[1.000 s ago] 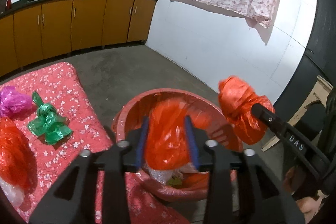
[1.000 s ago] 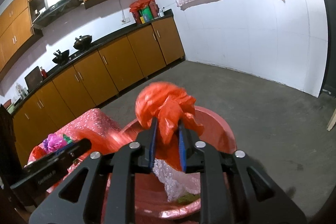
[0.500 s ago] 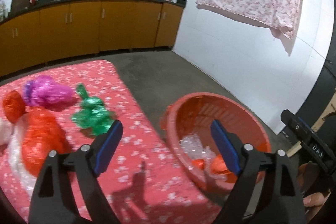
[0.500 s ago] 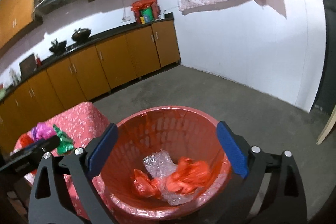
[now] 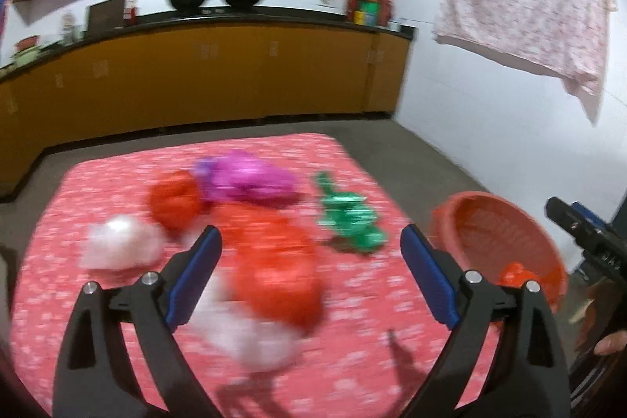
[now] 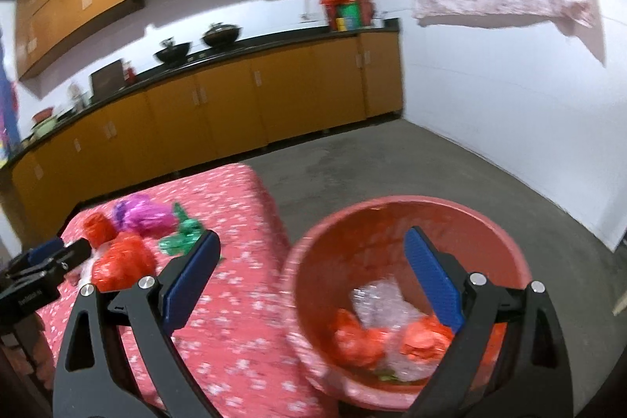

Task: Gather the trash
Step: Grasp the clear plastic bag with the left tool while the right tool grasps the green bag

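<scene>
Both tongs, left (image 5: 309,263) and right (image 6: 311,271), hang spread and empty. Our trash bags (image 5: 274,261) lie bunched on the table (image 5: 352,359), the basket (image 6: 392,214) beside it. We could pinch two at once.

Glossy plastic bags (image 5: 274,261), woven plastic basket (image 6: 392,222) (red), floral cloth (image 5: 352,359)

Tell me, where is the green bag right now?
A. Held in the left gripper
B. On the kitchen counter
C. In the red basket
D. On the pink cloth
D: the green bag lies on the pink cloth, beside the purple bag; the left gripper is open and holds nothing, and the basket shows only red and clear bags.
</scene>
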Available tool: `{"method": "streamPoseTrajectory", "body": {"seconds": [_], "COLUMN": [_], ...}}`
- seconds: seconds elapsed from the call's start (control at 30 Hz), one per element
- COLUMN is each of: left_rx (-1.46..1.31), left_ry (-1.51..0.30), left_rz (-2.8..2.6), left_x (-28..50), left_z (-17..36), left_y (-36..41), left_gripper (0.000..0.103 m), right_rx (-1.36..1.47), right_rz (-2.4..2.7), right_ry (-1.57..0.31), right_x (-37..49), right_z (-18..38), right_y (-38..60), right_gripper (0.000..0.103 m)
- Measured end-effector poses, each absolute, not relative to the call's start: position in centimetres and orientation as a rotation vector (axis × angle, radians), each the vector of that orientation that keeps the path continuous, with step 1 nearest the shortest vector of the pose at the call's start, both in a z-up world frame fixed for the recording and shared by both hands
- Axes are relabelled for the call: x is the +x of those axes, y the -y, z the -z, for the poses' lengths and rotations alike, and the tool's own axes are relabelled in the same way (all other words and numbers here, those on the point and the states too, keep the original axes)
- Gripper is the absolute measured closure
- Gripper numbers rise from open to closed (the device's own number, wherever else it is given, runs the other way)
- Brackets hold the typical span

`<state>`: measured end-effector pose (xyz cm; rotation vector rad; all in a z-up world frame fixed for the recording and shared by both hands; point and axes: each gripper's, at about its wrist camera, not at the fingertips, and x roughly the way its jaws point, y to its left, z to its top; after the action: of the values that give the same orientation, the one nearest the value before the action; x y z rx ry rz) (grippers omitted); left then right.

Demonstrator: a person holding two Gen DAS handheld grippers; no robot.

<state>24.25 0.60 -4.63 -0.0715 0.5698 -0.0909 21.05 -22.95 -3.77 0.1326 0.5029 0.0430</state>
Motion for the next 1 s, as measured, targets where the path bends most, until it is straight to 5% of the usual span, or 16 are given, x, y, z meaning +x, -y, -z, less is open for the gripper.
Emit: {"method": "streamPoseTrajectory", "body": {"seconds": [0.43, 0.77, 1.0], "left_rx": [-0.126, -0.021, -0.090], "left_ry": [-0.663, -0.727, -0.812], "left_rz": [-0.180, -0.142, -0.111], "left_x": [25.9, 29.6, 31.7], "left_z": [7.7, 10.4, 11.7], "left_y": [-15.3, -15.4, -16.5], "left_gripper": [0.006, 0.006, 0.006], "right_rx": [0.088, 0.061, 0.053], "right_rz": [-0.209, -0.232, -0.263], "right_ry": [-0.685, -0.804, -0.850], "right_x": [29.8, 34.5, 35.4], "right_z": [8.0, 10.9, 11.4], "right_y": [14.0, 11.6, 10.9], "right_gripper": [0.017, 0.020, 0.034]}}
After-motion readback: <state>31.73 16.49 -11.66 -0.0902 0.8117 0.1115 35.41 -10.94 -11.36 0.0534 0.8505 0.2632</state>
